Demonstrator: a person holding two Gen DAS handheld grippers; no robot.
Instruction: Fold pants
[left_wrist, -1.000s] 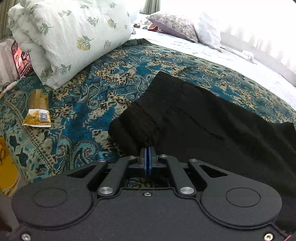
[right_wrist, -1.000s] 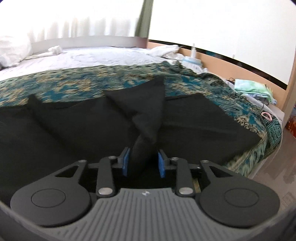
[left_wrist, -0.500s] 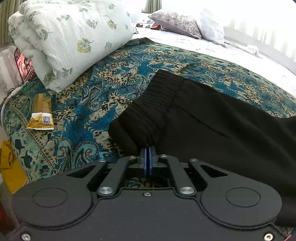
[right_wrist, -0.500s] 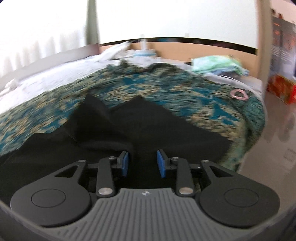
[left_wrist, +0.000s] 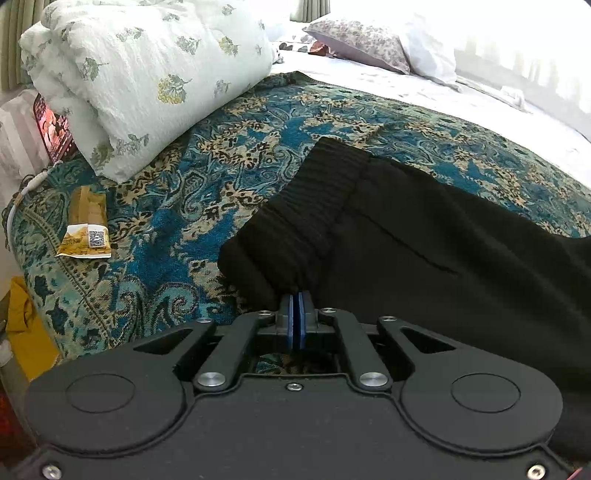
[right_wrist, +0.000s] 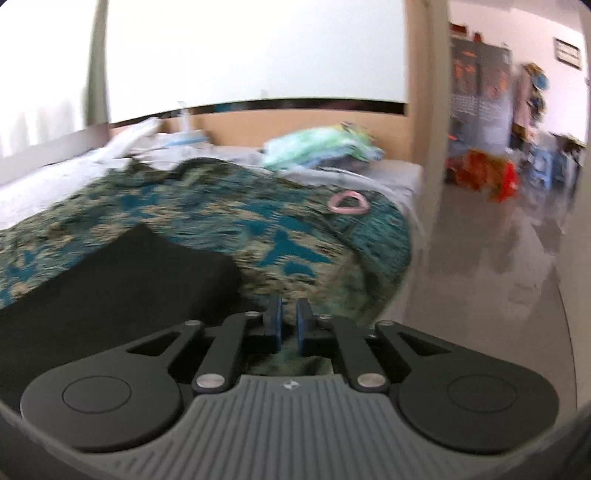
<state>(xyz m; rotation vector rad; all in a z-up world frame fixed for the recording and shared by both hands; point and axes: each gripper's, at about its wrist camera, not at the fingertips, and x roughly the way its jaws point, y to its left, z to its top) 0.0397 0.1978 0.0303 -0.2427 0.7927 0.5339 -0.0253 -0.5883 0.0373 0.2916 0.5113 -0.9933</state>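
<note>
Black pants (left_wrist: 424, 236) lie on a blue and tan patterned bedspread (left_wrist: 229, 173). Their ribbed waistband (left_wrist: 314, 199) points to the upper left in the left wrist view. My left gripper (left_wrist: 296, 297) is shut on the near edge of the waistband. In the right wrist view the leg end of the pants (right_wrist: 122, 273) lies flat at the left. My right gripper (right_wrist: 288, 314) is empty, with a narrow gap between its blue pads, just past the right end of the pants, over the bedspread (right_wrist: 280, 229) near the bed's corner.
A rolled floral quilt (left_wrist: 147, 70) and pillows (left_wrist: 365, 40) lie at the head of the bed. A yellow packet (left_wrist: 86, 229) and a cable lie near the left edge. A pink ring (right_wrist: 349, 203) and green cloth (right_wrist: 321, 144) lie near the bed's foot; floor to the right.
My right gripper let go of the raised pants leg, swung right toward the bed's corner, and its pads closed to a narrow gap. The left gripper stayed shut on the waistband.
</note>
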